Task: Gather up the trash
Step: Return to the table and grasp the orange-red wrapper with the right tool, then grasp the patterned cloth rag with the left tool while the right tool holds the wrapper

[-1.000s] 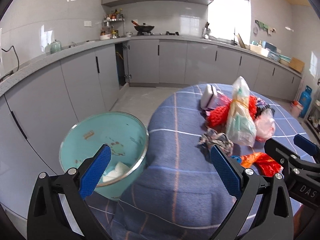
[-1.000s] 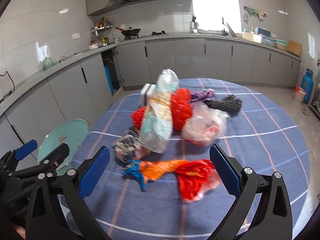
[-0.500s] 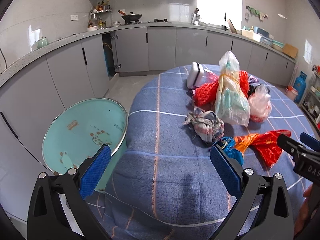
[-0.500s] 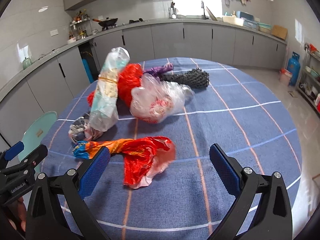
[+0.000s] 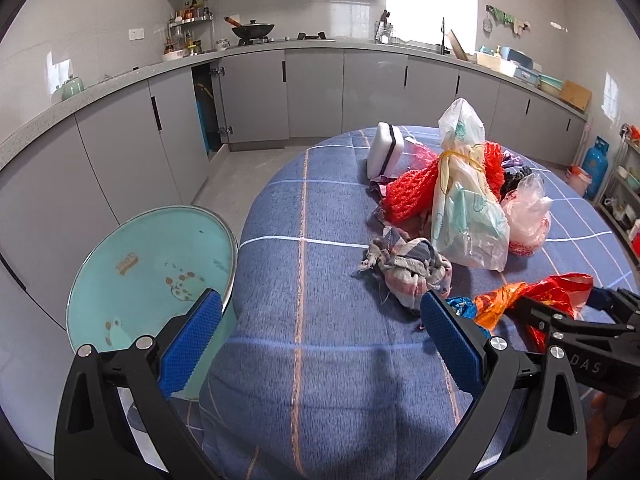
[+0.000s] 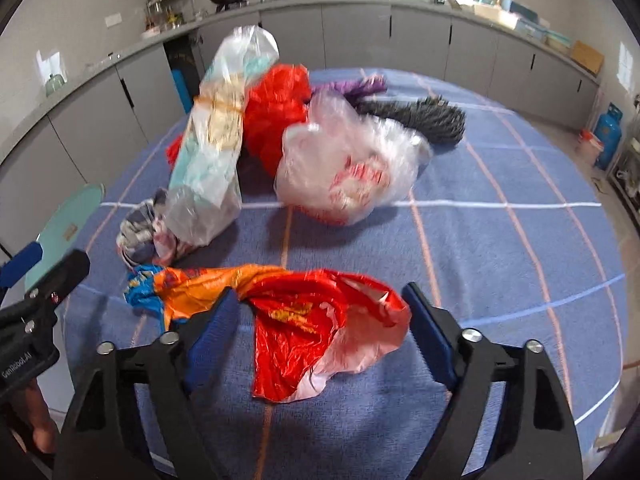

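Observation:
A crumpled red and orange plastic bag lies near the front of the blue checked table. My right gripper straddles it and its jaws are closing; the pads are not clearly pressing on it. The left wrist view shows the same bag under the right gripper's fingers. My left gripper is open over the table's near edge, with nothing between its fingers. A teal bin stands beside the table on the left. A crumpled rag lies just beyond the left gripper's right finger.
Behind the bag lies a heap: a tall clear bag, red mesh, a pinkish clear bag, a dark net and a white box. Grey kitchen cabinets run along the walls. A blue gas cylinder stands far right.
My right gripper has dropped toward the red and orange bag and its jaws have narrowed around it. My left gripper has shifted toward the table, so the bin now sits further left.

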`<state>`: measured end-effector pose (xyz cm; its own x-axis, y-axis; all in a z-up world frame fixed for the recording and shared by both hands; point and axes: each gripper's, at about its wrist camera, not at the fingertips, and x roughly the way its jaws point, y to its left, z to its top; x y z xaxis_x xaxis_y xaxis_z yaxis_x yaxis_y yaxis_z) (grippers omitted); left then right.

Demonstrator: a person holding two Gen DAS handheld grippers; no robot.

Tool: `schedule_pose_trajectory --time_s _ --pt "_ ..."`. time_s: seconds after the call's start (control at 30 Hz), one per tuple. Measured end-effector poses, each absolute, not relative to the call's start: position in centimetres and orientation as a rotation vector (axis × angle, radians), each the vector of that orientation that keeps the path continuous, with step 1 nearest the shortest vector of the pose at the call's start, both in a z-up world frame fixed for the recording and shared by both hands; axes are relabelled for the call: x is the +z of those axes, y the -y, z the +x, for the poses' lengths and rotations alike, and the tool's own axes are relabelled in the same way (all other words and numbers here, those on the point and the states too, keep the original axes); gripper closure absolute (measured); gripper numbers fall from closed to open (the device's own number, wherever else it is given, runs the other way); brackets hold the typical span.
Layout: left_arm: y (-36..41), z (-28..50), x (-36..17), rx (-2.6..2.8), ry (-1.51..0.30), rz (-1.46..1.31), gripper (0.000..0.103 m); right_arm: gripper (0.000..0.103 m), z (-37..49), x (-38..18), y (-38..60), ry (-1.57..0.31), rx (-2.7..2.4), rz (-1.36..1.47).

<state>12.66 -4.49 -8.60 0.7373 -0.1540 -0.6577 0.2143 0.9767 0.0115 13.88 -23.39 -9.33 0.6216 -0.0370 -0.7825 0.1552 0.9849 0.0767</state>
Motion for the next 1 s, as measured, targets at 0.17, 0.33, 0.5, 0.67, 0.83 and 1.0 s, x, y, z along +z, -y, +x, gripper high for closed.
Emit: schedule_pose_trajectory --time_s 0.17,0.33,0.5,0.67,0.83,1.0 --pt "5.4 13.5 -8.8 -0.224 -0.721 0.096 0.006 0.044 14.3 -9.7 23.6 -0.926 -0.085 0.147" --pt "6.8 14.4 -8.7 -0.249 -0.726 0.096 0.006 0.064 13.6 -9.4 23.6 -0.907 -0.071 0.141" --pt "8.1 14.8 -9.1 -0.27 -0.738 0.12 0.007 0.076 11.7 -8.3 24.4 -0.854 -0.098 0.131" --pt "9.0 16.0 -10.4 -0.29 -0.82 0.103 0.026 0.076 10.1 -7.2 26.0 -0.812 -0.14 0.149" --pt "9.6 16.4 -10.9 -0.328 -0.847 0.076 0.044 0.076 9.8 -7.6 26.8 -0.805 -0.155 0.188" --pt "9.6 15.9 -11.1 -0.394 -0.832 0.056 0.066 0.076 10.1 -8.5 26.1 -0.825 -0.144 0.183"
